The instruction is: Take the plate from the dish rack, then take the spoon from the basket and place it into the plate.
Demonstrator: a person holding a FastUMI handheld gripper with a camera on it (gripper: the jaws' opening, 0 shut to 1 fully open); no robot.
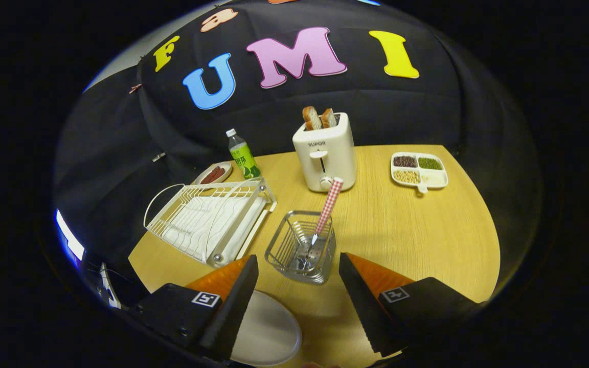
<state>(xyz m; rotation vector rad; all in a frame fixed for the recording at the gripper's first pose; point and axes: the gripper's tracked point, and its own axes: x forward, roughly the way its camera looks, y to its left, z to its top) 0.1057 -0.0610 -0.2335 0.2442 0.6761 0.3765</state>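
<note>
The gripper [298,286], fingers apart and empty, faces the wire basket [302,247] just ahead, where the checked-handled spoon [326,209] leans up and away.

A: What can't you make out?

B: The plate [269,329] lies on the bench [402,230] under the open claw [298,286]; its left part hides behind one finger [230,301].

A: And the spoon [323,217]?

B: Its bowl sinks into the wire basket [302,248], blurred among the bars. The small dish [213,174] sits partly behind the dish rack [207,220], contents too small to tell.
</note>
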